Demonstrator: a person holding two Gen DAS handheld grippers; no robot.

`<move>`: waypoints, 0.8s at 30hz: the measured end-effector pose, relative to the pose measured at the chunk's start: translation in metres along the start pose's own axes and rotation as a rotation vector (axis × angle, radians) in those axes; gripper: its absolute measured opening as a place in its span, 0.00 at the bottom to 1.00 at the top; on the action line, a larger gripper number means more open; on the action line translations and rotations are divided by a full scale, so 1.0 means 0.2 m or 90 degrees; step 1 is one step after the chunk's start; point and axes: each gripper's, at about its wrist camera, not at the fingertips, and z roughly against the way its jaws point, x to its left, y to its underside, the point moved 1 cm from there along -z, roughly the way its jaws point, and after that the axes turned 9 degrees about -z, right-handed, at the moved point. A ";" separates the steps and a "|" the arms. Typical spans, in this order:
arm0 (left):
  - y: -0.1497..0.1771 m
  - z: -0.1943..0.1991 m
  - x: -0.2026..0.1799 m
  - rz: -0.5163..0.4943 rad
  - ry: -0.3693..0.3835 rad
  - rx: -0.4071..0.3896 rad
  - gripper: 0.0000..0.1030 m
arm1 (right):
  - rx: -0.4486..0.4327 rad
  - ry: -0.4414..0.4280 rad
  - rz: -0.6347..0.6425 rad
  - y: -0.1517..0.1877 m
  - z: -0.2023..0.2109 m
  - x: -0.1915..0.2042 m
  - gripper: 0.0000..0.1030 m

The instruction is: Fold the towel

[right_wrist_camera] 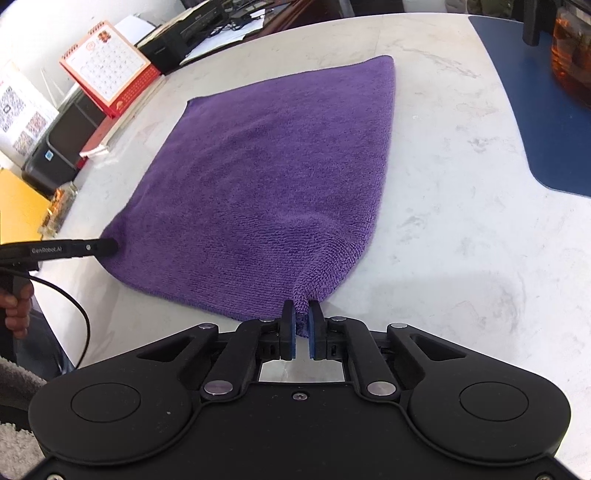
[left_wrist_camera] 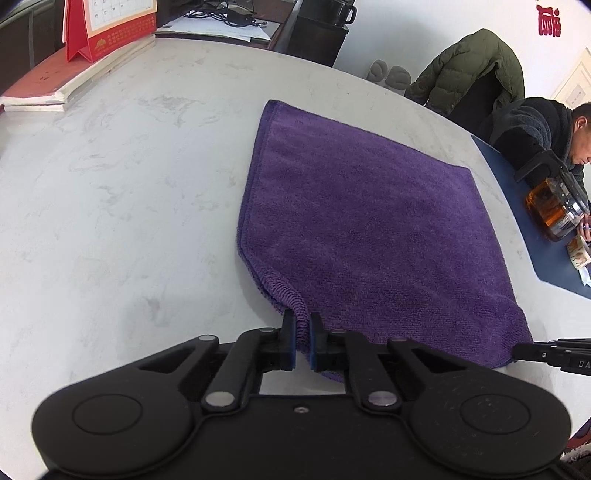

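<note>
A purple towel (left_wrist_camera: 362, 229) lies flat on the white marbled table (left_wrist_camera: 122, 192), folded once so two layers show at its left edge. My left gripper (left_wrist_camera: 303, 317) is shut on the towel's near left corner, which bunches up between the blue pads. In the right wrist view the same towel (right_wrist_camera: 266, 173) spreads away from me, and my right gripper (right_wrist_camera: 302, 306) is shut on its near right corner. The left gripper (right_wrist_camera: 107, 246) shows from the side at the towel's other near corner. The right gripper's tip (left_wrist_camera: 521, 349) is at the right edge of the left wrist view.
A red desk calendar (left_wrist_camera: 110, 29) stands on books at the table's far left. A blue mat (left_wrist_camera: 546, 251) with a glass teapot (left_wrist_camera: 554, 206) lies on the right, where a person (left_wrist_camera: 535, 129) sits. A black printer (right_wrist_camera: 66, 144) and yellow folder (right_wrist_camera: 18, 206) are beyond the left edge.
</note>
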 end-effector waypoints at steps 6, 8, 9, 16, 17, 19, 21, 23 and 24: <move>-0.07 0.04 0.00 0.004 0.012 -0.022 0.05 | -0.013 -0.029 -0.017 -0.03 0.03 0.00 0.06; -0.10 0.04 0.00 0.008 0.020 -0.029 0.05 | -0.020 -0.037 -0.021 -0.06 0.04 0.00 0.06; -0.12 0.05 0.01 0.010 0.022 -0.033 0.05 | -0.022 -0.041 -0.023 -0.07 0.05 0.01 0.06; -0.20 0.02 0.03 0.001 0.028 -0.029 0.05 | -0.045 -0.062 -0.039 -0.17 0.07 0.01 0.06; -0.19 0.02 0.04 0.001 0.029 -0.024 0.05 | -0.045 -0.061 -0.038 -0.18 0.07 0.01 0.06; -0.19 0.00 0.05 0.002 0.030 -0.014 0.05 | -0.046 -0.056 -0.035 -0.20 0.06 0.01 0.06; -0.17 -0.01 0.07 0.007 0.026 -0.002 0.05 | -0.044 -0.055 -0.038 -0.21 0.06 0.01 0.05; -0.15 -0.01 0.07 0.009 0.028 0.007 0.06 | -0.040 -0.053 -0.041 -0.21 0.05 0.00 0.05; -0.14 -0.01 0.08 0.010 0.029 0.012 0.06 | -0.036 -0.051 -0.041 -0.21 0.05 0.00 0.05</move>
